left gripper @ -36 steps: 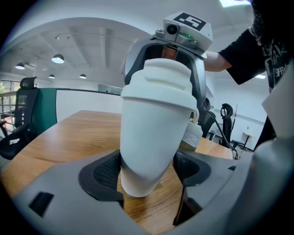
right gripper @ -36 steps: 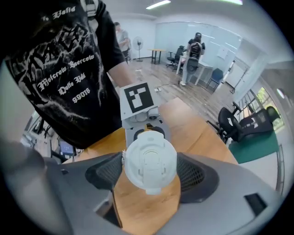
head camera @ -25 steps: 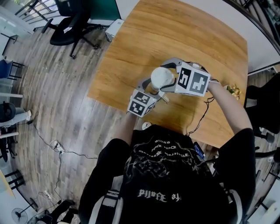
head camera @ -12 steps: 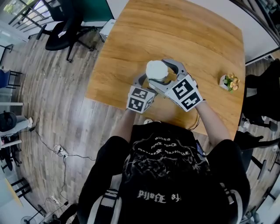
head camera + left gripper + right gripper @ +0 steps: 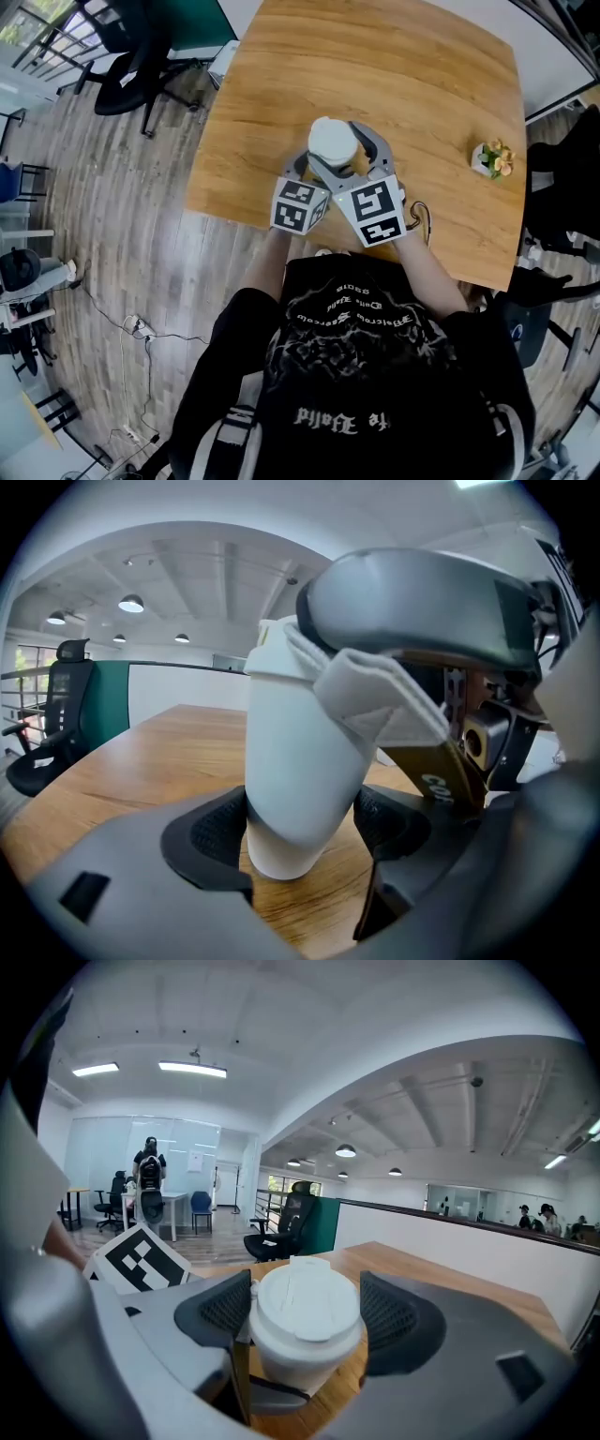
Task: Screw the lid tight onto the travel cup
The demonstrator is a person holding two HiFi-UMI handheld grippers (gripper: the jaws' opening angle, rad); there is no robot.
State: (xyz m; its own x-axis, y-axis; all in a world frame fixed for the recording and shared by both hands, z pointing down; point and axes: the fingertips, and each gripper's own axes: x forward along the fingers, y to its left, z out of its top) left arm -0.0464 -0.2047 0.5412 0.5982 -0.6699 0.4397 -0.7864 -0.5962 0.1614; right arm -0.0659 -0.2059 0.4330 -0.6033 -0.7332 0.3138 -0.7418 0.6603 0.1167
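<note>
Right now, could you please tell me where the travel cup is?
In the head view the travel cup sits toward the person's side of the wooden table, the left claw gripping its body and the right claw its lid.

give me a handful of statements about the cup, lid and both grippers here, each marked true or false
1. The left gripper clamps the lower body of the travel cup. True.
2. The lid lies on the table beside the cup. False: it sits on top of the cup, between the right gripper jaws, which press on it.
3. A small flower pot stands on the table, apart from the cup. True.
4. The cup is black. False: it is white.
</note>
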